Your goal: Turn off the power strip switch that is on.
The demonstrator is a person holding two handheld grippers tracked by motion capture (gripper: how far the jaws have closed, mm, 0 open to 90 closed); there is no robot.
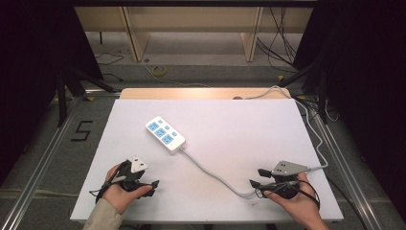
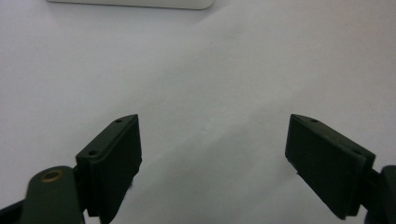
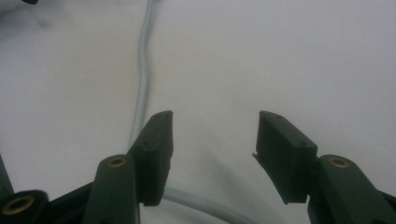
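A person at a white table [image 1: 287, 124] holds a black two-jaw gripper in each hand, with a white rectangular power strip with blue sockets [image 1: 165, 134] lying left of centre in the high view. Its pale grey cable [image 1: 210, 173] runs down and right across the tabletop toward the right gripper [image 1: 254, 183] at the lower right of the frame. In the right gripper view that cable [image 3: 142, 88] comes down the left half of the frame, passes behind the left jaw and curves across the bottom beneath the jaws, which stand apart with nothing clamped between them. The left gripper [image 1: 154, 185], at the lower left of the high view, rests low over bare table well short of the strip. In the left gripper view its jaws [image 2: 212, 154] gape wide and empty, the strip's white edge [image 2: 140, 3] just showing at the top of the frame. The risk from here looks to lie with the cable: it sits below and beside the right jaws rather than squarely between them, so a closing pinch may miss or catch it at the tips and let it slip. A pull on the cable could also drag the light strip across the smooth surface, since the left gripper is too far off to steady it.
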